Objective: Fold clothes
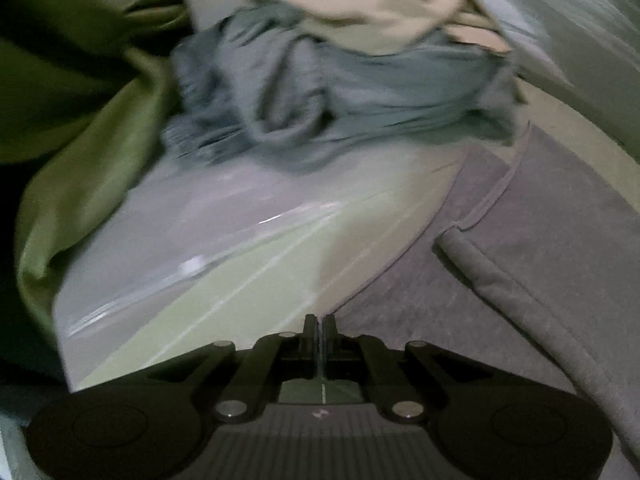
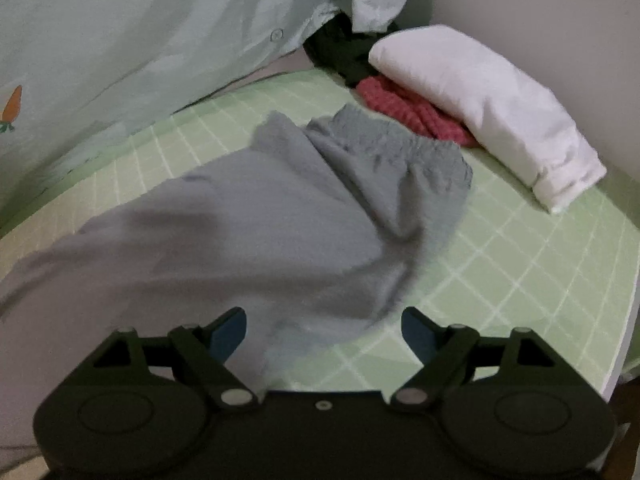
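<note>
The green mat (image 2: 520, 264) spreads under me. The grey trousers (image 2: 280, 220) lie straight ahead of my right gripper (image 2: 324, 330), running away toward the waistband; its jaws gape wide, empty. My left gripper (image 1: 320, 326) is pinched closed, holding nothing I can see.

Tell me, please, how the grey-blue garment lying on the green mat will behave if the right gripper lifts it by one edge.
The grey-blue garment looks thin and creased, so it will probably hang limp and unfold. Its gathered waistband may bunch up. The open right gripper should find it light.
</note>
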Available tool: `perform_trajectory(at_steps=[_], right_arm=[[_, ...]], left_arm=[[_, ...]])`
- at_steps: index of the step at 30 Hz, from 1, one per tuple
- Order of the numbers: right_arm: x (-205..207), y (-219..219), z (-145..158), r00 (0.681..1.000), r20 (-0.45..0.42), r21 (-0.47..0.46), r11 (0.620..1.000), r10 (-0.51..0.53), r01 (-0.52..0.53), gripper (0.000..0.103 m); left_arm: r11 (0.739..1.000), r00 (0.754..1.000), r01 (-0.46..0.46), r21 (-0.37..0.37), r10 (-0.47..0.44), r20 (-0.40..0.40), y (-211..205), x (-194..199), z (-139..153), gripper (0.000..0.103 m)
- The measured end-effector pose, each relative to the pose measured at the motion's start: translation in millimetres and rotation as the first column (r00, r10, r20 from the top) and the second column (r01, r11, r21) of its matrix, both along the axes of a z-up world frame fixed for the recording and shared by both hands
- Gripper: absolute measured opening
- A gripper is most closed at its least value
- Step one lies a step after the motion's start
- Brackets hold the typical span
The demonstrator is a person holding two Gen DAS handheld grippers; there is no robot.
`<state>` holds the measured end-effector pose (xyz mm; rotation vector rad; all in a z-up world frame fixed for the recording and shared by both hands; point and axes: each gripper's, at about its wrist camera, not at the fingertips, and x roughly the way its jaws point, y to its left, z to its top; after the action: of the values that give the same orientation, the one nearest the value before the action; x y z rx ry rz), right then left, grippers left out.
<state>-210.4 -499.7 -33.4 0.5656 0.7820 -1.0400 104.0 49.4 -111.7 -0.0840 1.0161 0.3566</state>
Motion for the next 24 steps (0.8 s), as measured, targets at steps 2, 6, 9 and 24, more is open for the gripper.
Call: perform_trajectory(at_steps=[2,6,9,24], right_arm=[[0.2,7.8,-4.9,1.000,0.006,0.021,1.000,0.000,0.000,0.085],[8.5,22.8,-11.1,1.000,0.021,0.055,0.999,0.000,-0.001,0.086],[17.4,34.7,-11.3,0.999,0.029,0.046,0.999,0.019,-0.020,0.089],[58.5,75.9,-9.9,0.991,0.101,0.100,0.990,0.092,-0.102,0.090]], left_arm=[[1.000,1.000,-0.005,-0.027,0.005,-0.007,12.1,-6.6,1.7,0.004],[0.992,0.999,-0.018,-0.122,0.021,0.024,16.8,-13.2,14.7,0.019],[0.986,0.997,0.024,-0.165,-0.012,0.074,7.7,-15.7,27.5,0.029],[0.930,0.994,0.111,-0.349,-0.101,0.048,-20.6,54.8,2.8,0.030]])
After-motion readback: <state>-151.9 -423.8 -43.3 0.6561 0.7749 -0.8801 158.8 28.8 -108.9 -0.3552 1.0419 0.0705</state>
